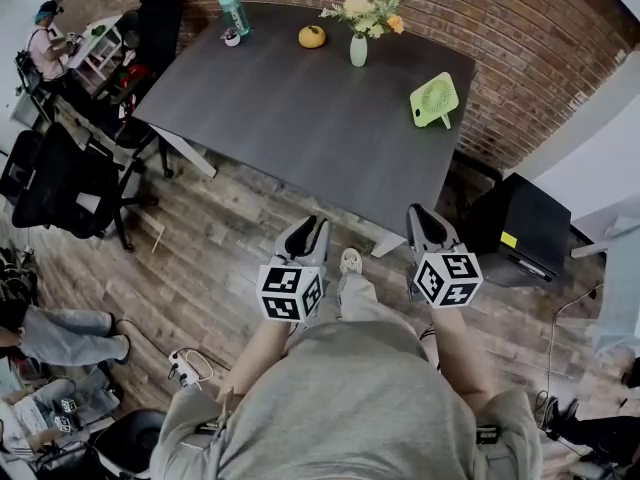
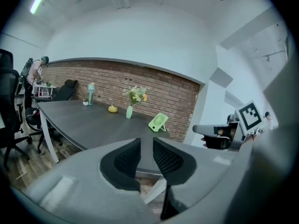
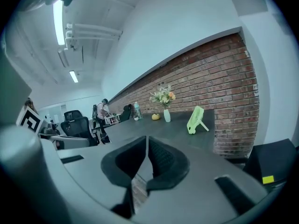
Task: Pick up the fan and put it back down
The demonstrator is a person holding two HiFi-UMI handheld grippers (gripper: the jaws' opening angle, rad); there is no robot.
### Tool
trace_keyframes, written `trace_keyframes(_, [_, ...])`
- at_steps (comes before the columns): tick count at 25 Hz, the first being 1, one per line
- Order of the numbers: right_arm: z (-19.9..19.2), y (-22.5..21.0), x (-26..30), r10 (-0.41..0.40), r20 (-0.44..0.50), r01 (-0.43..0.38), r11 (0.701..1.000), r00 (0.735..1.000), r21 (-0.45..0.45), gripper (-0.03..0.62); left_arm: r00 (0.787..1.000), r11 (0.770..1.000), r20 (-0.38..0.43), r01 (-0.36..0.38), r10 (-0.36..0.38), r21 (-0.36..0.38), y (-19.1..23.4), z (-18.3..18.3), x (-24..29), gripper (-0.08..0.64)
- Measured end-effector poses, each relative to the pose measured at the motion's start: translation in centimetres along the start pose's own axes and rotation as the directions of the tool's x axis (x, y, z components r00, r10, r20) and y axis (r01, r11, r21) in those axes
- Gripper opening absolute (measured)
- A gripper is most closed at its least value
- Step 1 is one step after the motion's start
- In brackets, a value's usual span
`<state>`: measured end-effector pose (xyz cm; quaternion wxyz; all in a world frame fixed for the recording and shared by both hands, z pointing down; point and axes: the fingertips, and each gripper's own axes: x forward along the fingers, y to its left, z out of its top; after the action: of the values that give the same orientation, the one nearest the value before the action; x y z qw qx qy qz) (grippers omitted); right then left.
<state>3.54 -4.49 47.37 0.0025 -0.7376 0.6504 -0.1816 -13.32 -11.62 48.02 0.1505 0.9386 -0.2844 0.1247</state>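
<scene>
The light-green fan [image 1: 434, 100] stands upright on its stand near the right edge of the dark table [image 1: 300, 118], close to the brick wall. The left gripper view shows the fan [image 2: 159, 122] far ahead, and in the right gripper view the fan [image 3: 196, 119] is side-on. Both grippers are held short of the table's near edge, over the wood floor, well away from the fan. My left gripper [image 1: 305, 236] [image 2: 146, 141] has a narrow gap between its jaws and nothing in it. My right gripper [image 1: 425, 223] [image 3: 146, 141] has its jaws together and empty.
On the table's far side stand a vase of flowers [image 1: 358, 43], a small yellow-orange fruit [image 1: 311, 36] and a teal bottle [image 1: 233, 8]. A black cabinet [image 1: 515, 230] sits right of the table. Office chairs [image 1: 60, 178] and a person [image 1: 45, 48] are at the left.
</scene>
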Motion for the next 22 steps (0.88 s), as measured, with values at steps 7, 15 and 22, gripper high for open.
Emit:
trace_keyframes(7, [-1.3, 2.6, -3.0, 0.034, -0.004, -0.034, 0.999, 0.999, -0.036, 0.003, 1.000, 1.000, 0.002, -0.020, 0.020, -0.011, -1.1, -1.3, -3.2, 0.052])
trace_keyframes(15, [-2.7, 5.8, -6.0, 0.072, -0.004, -0.072, 0.993, 0.997, -0.095, 0.003, 1.000, 1.000, 0.021, -0.018, 0.018, -0.011, -2.2, -2.3, -6.5, 0.029])
trace_keyframes(22, [-3.6, 7.3, -7.7, 0.106, -0.010, -0.106, 0.987, 0.994, -0.119, 0.003, 0.999, 1.000, 0.031, -0.025, 0.025, -0.013, -3.0, -2.9, -8.0, 0.026])
